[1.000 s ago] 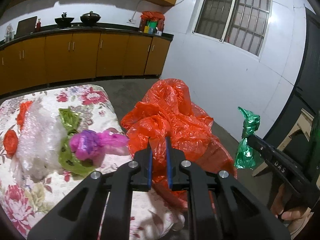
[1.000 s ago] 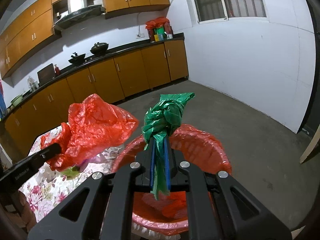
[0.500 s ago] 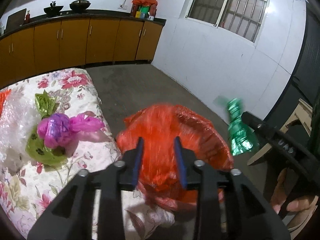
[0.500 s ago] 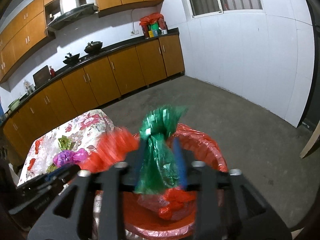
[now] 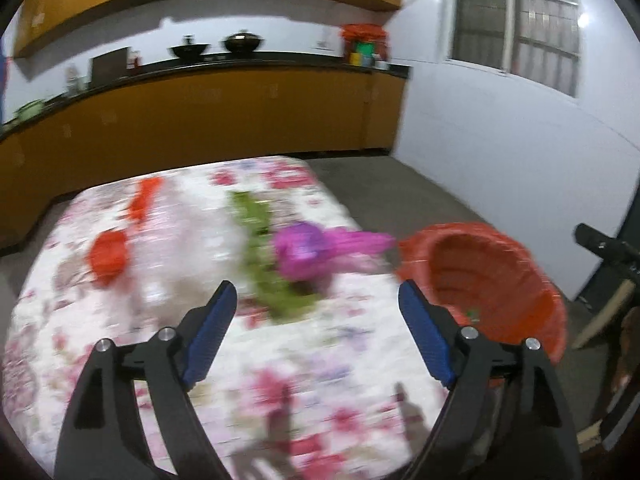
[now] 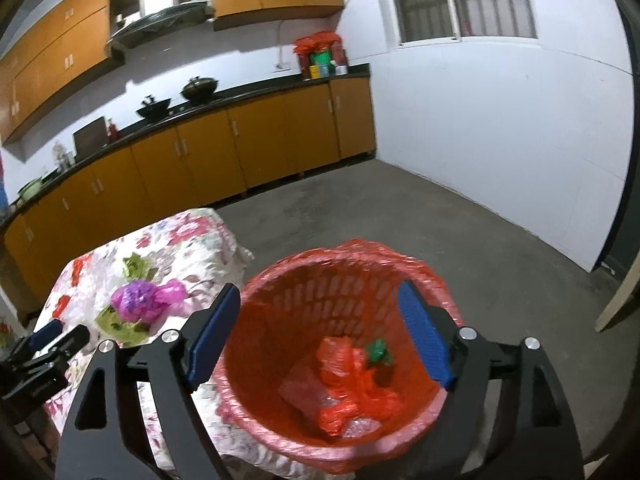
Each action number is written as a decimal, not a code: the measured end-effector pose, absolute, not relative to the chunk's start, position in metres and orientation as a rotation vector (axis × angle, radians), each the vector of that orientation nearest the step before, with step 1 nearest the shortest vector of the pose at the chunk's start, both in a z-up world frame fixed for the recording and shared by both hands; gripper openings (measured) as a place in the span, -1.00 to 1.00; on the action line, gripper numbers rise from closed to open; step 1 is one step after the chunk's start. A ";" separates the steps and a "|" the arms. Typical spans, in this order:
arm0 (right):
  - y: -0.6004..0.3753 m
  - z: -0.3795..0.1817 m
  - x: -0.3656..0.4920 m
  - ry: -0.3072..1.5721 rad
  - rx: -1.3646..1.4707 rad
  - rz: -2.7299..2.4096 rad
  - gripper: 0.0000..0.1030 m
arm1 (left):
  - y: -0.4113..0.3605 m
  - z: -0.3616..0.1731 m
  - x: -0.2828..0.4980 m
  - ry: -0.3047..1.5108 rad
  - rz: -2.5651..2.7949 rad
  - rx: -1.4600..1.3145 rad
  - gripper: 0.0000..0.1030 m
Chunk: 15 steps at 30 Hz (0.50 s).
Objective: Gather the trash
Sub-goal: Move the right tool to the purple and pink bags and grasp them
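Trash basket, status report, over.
Both tools open, jaws just opened, nothing between. Red bag and green bag in basket. Purple bag on table, path clear.

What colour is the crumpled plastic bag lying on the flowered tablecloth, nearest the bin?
Purple to magenta, the crumpled plastic bag; the right wrist view shows it sharpest.

Left gripper (image 5: 318,304): formerly clamped on the red bag (image 6: 352,384), jaws have just been opening and are now wide and empty, swung over the flowered tablecloth (image 5: 328,360), with the purple bag (image 5: 304,250) ahead of its fingertips. Right gripper (image 6: 320,312): formerly pinching the green bag (image 6: 378,350), jaws likewise have just been opening, nothing between them. Both bags now lie below the right gripper in the bottom of the red basket (image 6: 280,280), green beside red.
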State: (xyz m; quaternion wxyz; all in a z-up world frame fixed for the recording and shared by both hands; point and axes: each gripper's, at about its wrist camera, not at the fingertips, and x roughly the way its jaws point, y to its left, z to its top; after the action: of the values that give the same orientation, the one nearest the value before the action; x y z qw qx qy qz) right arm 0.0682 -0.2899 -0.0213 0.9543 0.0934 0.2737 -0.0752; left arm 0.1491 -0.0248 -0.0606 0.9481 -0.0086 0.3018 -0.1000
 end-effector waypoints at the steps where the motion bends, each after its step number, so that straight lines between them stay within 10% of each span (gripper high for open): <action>1: -0.285 -0.021 0.070 0.558 0.185 -0.140 0.57 | -0.016 -0.062 0.148 0.616 -0.181 -0.020 0.60; 15: -0.165 -0.029 0.137 0.621 0.118 0.109 0.37 | 0.110 -0.067 0.143 0.615 0.098 -0.107 0.60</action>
State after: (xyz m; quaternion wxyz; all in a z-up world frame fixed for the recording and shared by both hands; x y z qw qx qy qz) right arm 0.1367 -0.1652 -0.0289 0.9491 0.0578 0.3051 0.0535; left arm 0.1433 0.1100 -0.0667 0.9504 -0.0527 0.3026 0.0484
